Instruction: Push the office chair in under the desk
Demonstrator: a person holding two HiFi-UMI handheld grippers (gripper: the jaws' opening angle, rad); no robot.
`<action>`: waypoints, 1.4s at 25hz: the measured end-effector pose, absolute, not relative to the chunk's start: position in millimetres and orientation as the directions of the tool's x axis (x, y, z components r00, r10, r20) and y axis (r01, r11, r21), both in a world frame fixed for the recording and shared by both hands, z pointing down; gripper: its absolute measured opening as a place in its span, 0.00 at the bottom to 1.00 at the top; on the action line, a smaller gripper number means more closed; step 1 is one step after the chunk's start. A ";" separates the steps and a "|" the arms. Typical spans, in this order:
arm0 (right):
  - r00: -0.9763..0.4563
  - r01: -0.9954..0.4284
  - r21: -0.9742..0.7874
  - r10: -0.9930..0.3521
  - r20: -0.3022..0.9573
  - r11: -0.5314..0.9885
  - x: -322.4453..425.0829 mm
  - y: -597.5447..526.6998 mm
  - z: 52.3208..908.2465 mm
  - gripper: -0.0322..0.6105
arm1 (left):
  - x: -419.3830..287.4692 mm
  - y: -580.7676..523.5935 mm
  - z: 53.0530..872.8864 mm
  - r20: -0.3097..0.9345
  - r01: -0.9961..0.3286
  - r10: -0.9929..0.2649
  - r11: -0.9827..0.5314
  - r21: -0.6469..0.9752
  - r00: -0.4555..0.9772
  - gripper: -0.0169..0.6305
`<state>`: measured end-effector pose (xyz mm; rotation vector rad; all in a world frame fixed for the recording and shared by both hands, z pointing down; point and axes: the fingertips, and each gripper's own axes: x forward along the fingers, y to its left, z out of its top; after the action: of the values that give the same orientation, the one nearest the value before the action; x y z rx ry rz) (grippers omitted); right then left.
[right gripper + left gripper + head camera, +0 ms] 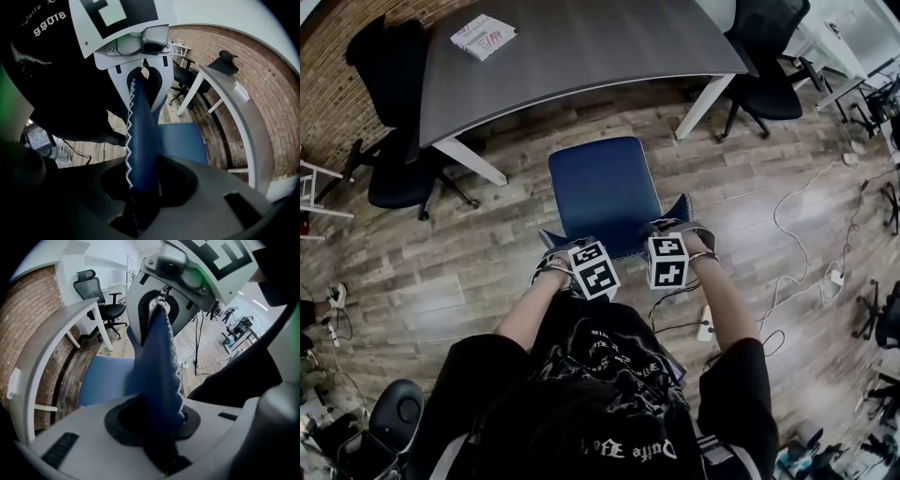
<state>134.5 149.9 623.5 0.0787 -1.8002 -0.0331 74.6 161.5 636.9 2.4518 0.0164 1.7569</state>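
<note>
Black printed T-shirt [600,375] fills the bottom of the head view, both forearms reaching forward and down

Left gripper [567,255] and right gripper [670,236] sit side by side on the top of the office chair [602,192] backrest [161,362], marker cubes up. Left one is clamped on the backrest's left end, right one on its right end. Both gripper views show the blue padded edge with white zigzag stitching running straight between the jaws, pads pressing on it

Blue seat lies beyond the grippers, out on the wood plank floor [441,272], lined up with the gap between the two white legs [705,105] of the grey worktop [581,47]. Seat front is near the worktop edge, with a strip of floor showing between them; chair not under yet

White packet with red print [483,36] lies on the worktop's far left. Black office chairs stand at the left end [394,159] and the right end [769,56]. Loose white cables [825,272] trail over the floor at right. Brick wall [328,94] at far left
</note>
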 end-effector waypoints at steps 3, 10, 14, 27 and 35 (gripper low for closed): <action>-0.229 -0.033 0.061 -0.067 0.971 0.998 136.1 147.5 624.1 0.18 | 76.2 158.0 636.5 0.940 -0.080 0.074 -0.991 0.106 0.332 0.16; -0.223 -0.030 0.068 -0.073 0.972 0.997 146.1 136.2 623.0 0.18 | 86.0 147.7 635.3 0.940 -0.112 0.054 -0.989 0.097 0.336 0.16; -0.226 -0.023 0.092 -0.095 0.970 0.995 147.5 126.6 623.7 0.18 | 87.3 139.7 636.4 0.941 -0.121 0.046 -0.988 0.091 0.334 0.16; -0.226 -0.011 0.103 -0.103 0.969 0.995 142.1 90.6 621.2 0.18 | 82.2 101.1 634.4 0.942 -0.136 0.029 -0.988 0.079 0.335 0.16; -0.216 -0.018 0.090 -0.092 0.972 0.996 145.7 68.2 624.1 0.18 | 85.9 78.2 637.6 0.943 -0.131 0.033 -0.988 0.081 0.332 0.16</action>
<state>145.7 68.2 624.1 0.0812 -1.7876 -0.0678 85.9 78.2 637.6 2.4447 -0.0907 1.7348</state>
